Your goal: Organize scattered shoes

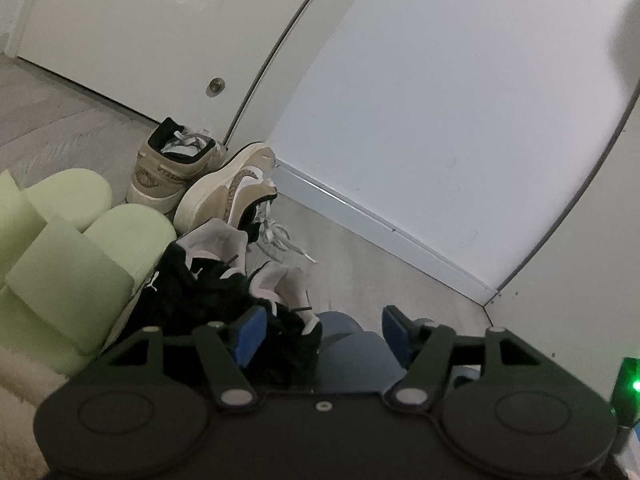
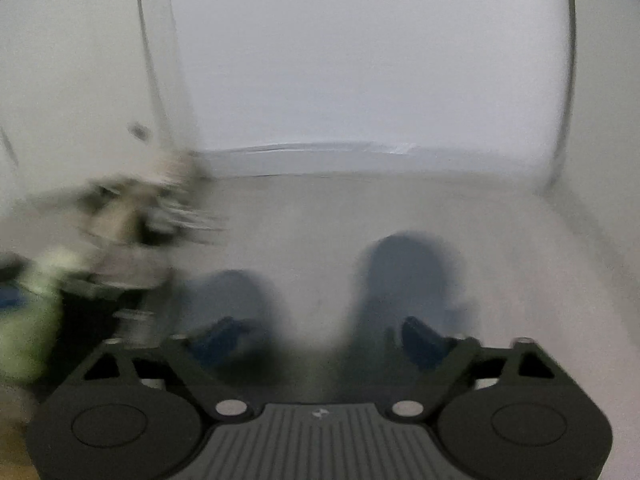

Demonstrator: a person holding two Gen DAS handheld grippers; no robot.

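Note:
In the left wrist view my left gripper is open, low over the floor. A pair of black shoes with pale lining lies just ahead, the nearer one's edge between the blue pads. A blue slipper sits right under the gap. Two light green slides lie at the left. Further off, one beige sneaker stands upright and another lies on its side. The right wrist view is blurred: my right gripper is open over two blue slippers, touching neither that I can see.
A white door with a round stopper stands behind the sneakers. A pale wall with a baseboard runs to a corner at the right. A fluffy white rug edges the lower left.

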